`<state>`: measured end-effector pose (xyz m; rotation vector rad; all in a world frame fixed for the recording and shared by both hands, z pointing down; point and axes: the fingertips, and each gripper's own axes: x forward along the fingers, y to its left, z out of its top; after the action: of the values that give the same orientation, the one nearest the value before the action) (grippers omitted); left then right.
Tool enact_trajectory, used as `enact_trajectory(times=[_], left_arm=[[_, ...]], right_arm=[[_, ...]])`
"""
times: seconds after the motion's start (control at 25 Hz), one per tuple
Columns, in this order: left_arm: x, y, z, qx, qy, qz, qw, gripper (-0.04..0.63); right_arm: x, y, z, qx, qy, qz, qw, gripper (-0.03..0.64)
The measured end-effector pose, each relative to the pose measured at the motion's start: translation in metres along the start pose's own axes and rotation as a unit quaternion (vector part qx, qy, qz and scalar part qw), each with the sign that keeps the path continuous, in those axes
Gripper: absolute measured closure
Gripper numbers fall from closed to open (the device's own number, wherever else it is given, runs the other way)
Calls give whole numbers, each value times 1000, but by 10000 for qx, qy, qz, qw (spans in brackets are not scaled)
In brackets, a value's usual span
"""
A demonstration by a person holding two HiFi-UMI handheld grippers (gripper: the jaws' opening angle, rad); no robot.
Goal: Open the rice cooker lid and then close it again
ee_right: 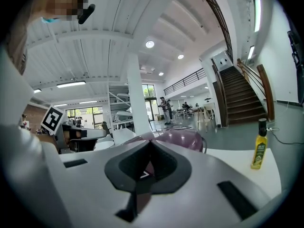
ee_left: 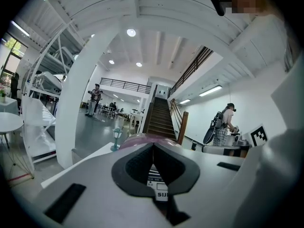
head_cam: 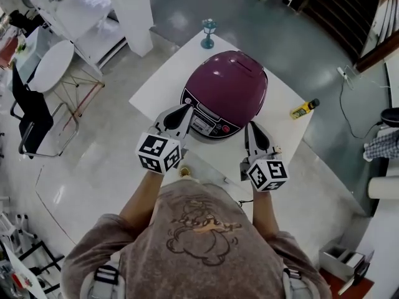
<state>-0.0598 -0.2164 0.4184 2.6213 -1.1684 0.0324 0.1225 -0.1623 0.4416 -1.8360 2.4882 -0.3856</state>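
Both tools are right up front: left tool (head_cam: 185, 109) and right tool (head_cam: 252, 127), each clenched shut on nothing. The cooker (head_cam: 227, 83) sits mid-tabletop (head_cam: 159, 83) just past them, lid down. I'd press the front latch squarely with one closed tip and steady the body with the other. A bottle (head_cam: 304, 109) lies off to the right.

We've got the rice cooker (head_cam: 225, 89) hogging the middle of the desk (head_cam: 163, 81), so it blocks the way straight ahead of the left gripper (head_cam: 186, 109) and right gripper (head_cam: 252, 127). Bare desk runs along its left side. On the right there's open room up to the yellow bottle (head_cam: 304, 109) near the edge. A small teal lantern (head_cam: 208, 33) stands at the far corner, apart from the cooker.
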Motion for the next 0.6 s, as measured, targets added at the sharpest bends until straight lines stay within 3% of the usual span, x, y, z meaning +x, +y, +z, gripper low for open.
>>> enact_trajectory(times=[0.32, 0.6], left_arm=[[23, 8, -2, -135, 142, -191, 9996, 574], [36, 8, -12, 25, 372, -3, 9993, 574]], right_arm=[[14, -7, 2, 0, 49, -133, 9999, 615], [25, -16, 6, -53, 113, 96, 9999, 614]])
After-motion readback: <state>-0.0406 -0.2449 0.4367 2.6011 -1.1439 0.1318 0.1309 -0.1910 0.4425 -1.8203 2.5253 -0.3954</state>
